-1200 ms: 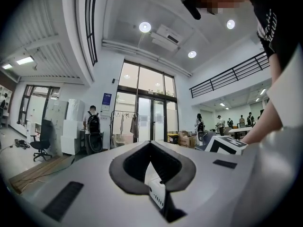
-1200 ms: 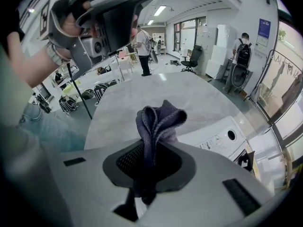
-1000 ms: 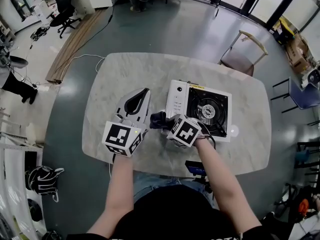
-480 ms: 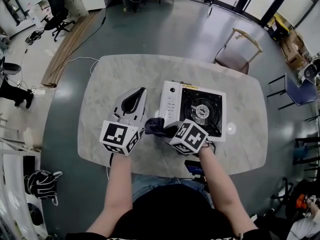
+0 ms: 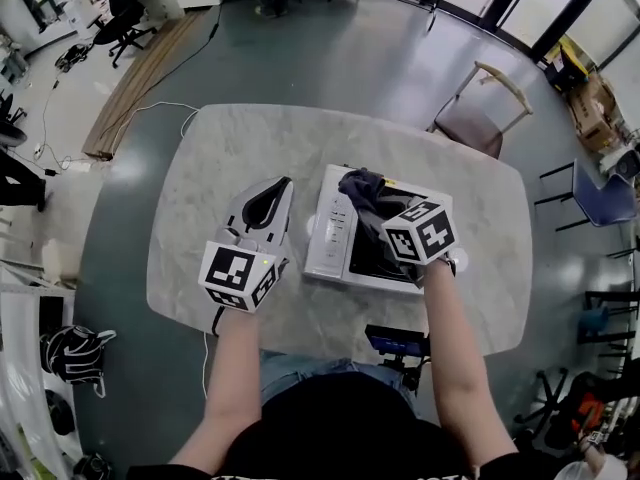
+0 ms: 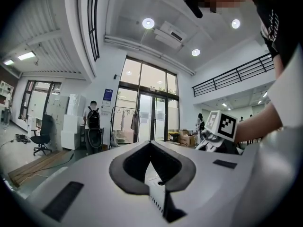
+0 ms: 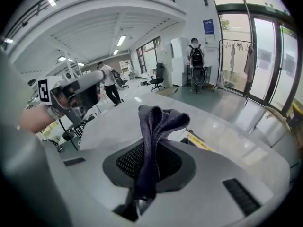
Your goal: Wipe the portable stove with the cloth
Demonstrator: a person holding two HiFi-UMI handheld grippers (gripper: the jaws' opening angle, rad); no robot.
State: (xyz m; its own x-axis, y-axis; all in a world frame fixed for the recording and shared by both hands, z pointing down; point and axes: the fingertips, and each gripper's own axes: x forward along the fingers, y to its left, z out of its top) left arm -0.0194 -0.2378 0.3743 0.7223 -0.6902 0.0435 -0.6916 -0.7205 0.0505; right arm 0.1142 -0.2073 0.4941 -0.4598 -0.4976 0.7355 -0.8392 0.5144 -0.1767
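Observation:
The white portable stove [image 5: 329, 234] sits on the marble table [image 5: 220, 158], right of centre. My right gripper [image 5: 378, 208] hovers over the stove's burner area, shut on a dark grey cloth [image 5: 362, 187] that drapes across the stove top. In the right gripper view the cloth [image 7: 158, 121] stands bunched between the shut jaws, with the stove's yellow label [image 7: 197, 141] beyond it. My left gripper [image 5: 289, 181] rests just left of the stove, shut with nothing in it. In the left gripper view the stove's white side [image 6: 155, 178] shows through the jaws' gap.
A wooden chair [image 5: 487, 108] stands at the table's far right. A dark blue-and-black device [image 5: 396, 342] is clamped at the table's near edge. Cables and black gloves [image 5: 70, 351] lie on the floor to the left. A person with a backpack [image 7: 196, 56] stands far off.
My right gripper carried the cloth from the table in front of the stove's left corner up onto the stove top. The left gripper stayed where it was.

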